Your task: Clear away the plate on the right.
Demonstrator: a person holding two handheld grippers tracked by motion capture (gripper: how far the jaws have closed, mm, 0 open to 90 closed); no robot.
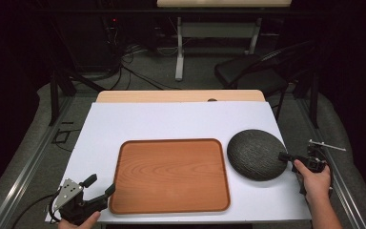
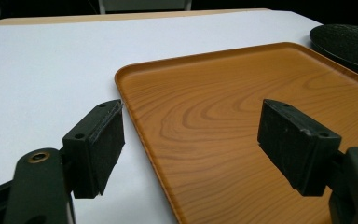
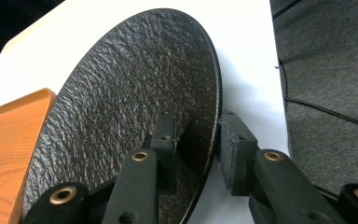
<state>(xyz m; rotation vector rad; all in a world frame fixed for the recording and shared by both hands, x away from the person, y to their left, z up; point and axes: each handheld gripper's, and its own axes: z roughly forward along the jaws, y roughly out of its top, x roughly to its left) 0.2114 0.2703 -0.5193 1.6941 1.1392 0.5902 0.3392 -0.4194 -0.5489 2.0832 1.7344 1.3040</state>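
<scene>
Straddling the rim of the dark plate [image 3: 135, 107] with a small gap left, the right tongs [image 3: 196, 137] risk it slipping out on lifting, while the left tongs [image 2: 191, 144] gape empty over the tray's [image 2: 242, 116] edge.

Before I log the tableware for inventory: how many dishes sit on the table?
2: a wooden tray in the middle, near the left gripper, and a black textured plate to its right, its rim between the right gripper's jaws.

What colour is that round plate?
Black plate, with a rough pebbled texture; clearest in the right gripper view.
</scene>
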